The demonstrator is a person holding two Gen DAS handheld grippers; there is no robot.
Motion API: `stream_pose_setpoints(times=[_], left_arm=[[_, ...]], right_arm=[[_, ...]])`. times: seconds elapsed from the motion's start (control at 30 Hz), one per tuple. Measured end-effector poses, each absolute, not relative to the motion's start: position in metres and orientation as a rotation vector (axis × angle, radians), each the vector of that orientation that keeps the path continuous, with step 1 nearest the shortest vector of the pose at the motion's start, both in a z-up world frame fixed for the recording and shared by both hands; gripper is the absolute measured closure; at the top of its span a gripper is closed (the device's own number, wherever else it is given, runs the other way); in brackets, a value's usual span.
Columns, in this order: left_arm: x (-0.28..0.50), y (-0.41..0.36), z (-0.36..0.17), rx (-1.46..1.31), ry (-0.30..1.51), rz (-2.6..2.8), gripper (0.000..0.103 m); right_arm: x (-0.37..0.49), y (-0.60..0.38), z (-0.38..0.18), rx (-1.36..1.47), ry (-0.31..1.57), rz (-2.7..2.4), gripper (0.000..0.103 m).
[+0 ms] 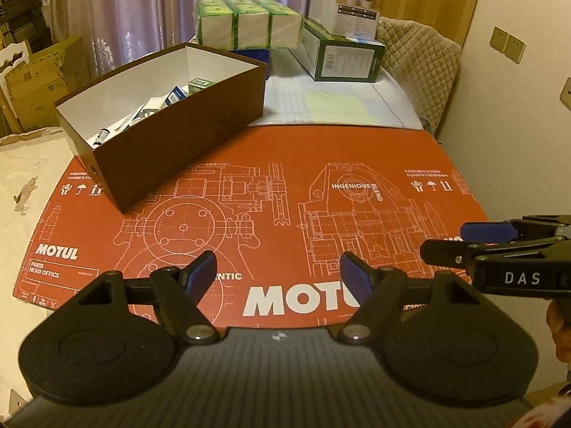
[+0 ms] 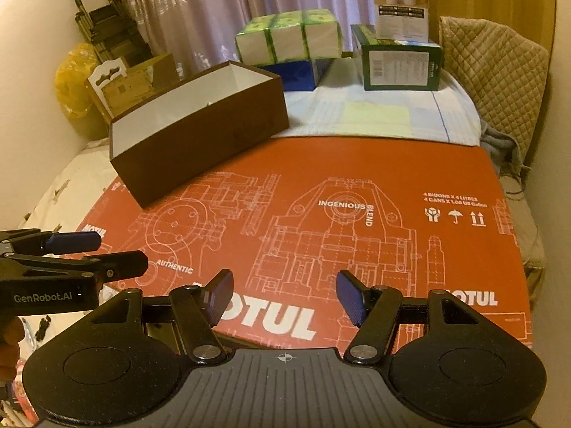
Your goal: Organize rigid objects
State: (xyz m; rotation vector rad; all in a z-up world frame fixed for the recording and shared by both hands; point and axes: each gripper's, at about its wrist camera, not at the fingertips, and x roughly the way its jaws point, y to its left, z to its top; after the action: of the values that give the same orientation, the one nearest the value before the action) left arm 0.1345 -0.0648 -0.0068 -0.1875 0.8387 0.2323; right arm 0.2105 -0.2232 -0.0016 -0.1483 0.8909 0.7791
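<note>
Where the red cardboard sheet (image 1: pixel 249 185) lies flat, a brown box (image 1: pixel 167 121) of small items sits at its ten o'clock corner. Left gripper (image 1: pixel 278 271) and right gripper (image 2: pixel 283 294): released, empty, above the sheet.

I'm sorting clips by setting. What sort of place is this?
Probably a room in a home, used as a makeshift work spot: lilac curtains behind, a quilted cover at the right, and a flattened red carton as the work surface.
</note>
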Motion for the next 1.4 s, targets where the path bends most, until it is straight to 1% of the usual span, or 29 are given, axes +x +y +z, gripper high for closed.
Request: stream_pose_setpoints(times=[1.4], left_arm=[[0.139,-0.075,-0.010,-0.171,0.848,0.237,0.030]], right_arm=[[0.208,-0.232,-0.003,-0.131,0.916,0.758,0.042]])
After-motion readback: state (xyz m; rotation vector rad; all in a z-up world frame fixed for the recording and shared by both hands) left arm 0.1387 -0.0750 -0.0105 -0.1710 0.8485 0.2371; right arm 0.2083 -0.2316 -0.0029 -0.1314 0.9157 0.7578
